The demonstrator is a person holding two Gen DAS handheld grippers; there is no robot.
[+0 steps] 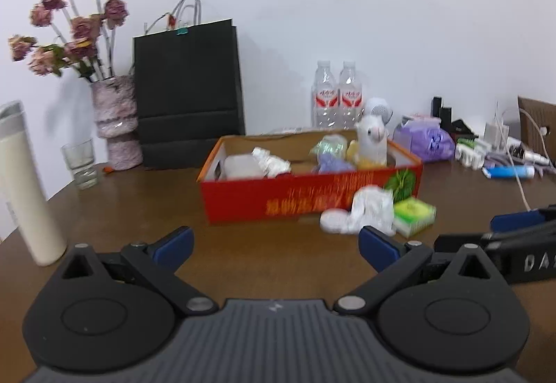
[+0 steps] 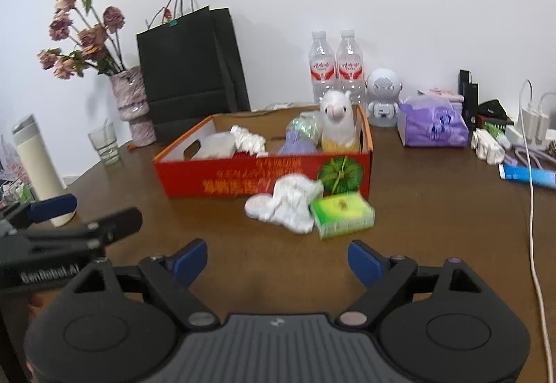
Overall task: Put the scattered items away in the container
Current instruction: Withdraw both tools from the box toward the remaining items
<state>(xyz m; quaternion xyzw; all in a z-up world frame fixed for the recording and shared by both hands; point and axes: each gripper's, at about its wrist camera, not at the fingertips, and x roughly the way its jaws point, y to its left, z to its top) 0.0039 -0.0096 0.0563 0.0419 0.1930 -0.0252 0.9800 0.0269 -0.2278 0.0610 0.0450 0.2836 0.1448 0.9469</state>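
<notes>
A red cardboard box (image 1: 278,199) (image 2: 215,180) stands mid-table and holds a white alpaca plush (image 1: 371,140) (image 2: 337,122), crumpled white wrappers and a purple item. In front of its right end lie a white crumpled packet (image 1: 370,209) (image 2: 293,202), a round white disc (image 1: 333,221) (image 2: 259,206) and a green box (image 1: 413,213) (image 2: 342,214). My left gripper (image 1: 276,247) is open and empty, a little short of the box. My right gripper (image 2: 278,261) is open and empty, just short of the packet and green box. Each gripper shows at the other view's edge.
A black paper bag (image 1: 187,98), a vase of dried flowers (image 1: 116,122), a glass (image 1: 80,162) and a cream flask (image 1: 24,188) stand at left. Two water bottles (image 2: 335,65), a purple tissue pack (image 2: 432,127), a small white robot speaker (image 2: 382,94), chargers and cables (image 2: 531,174) crowd the right.
</notes>
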